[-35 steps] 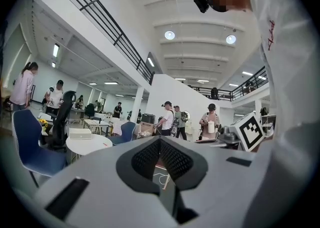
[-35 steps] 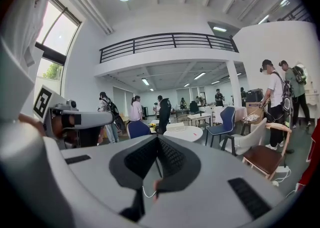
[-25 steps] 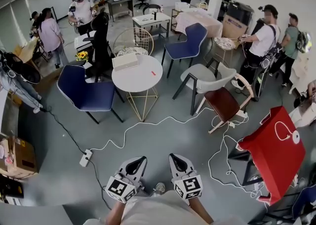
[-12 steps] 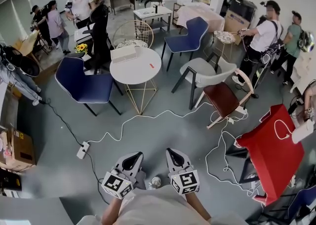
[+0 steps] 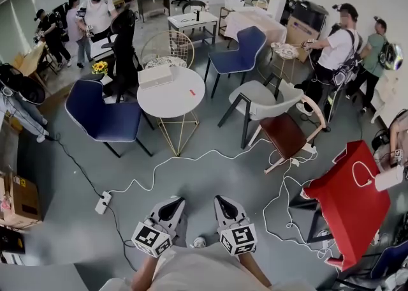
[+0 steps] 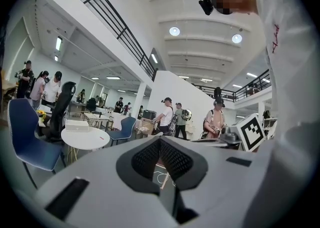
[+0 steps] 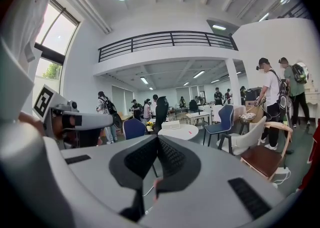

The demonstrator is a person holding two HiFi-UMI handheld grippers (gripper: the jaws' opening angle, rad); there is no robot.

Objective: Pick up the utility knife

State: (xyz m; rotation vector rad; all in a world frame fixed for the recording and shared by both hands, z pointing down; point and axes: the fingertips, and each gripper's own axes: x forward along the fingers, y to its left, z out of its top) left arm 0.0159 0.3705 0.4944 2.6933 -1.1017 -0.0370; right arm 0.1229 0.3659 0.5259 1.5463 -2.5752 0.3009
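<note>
Floor, grey and open, runs out ahead of and beneath both grippers. Red table stands tilted well off to the right of the right gripper, with a white cord lying on its top. Blue chair sits ahead and to the left of the left gripper. A grey chair and a brown-seated chair are ahead and to the right of the right gripper.

Round white table on a gold wire base stands straight ahead, well apart from both grippers, with the blue chair just beside it. People stand in groups farther on, past the table.

Left gripper and right gripper are side by side and close together, low over the floor, both pointing toward the round table. In the left gripper view the left gripper has its jaws pressed together with nothing between them. The right gripper view shows the same for the right gripper: jaws together, nothing pinched.

White box lies on the far side of the table top. White cable loops across the floor between the grippers and the table. It runs to a power strip off to the left of the left gripper.

Utility knife: a small red item on the table's right part fits it, but it is too small to be sure. It is well ahead of both grippers, untouched.
</note>
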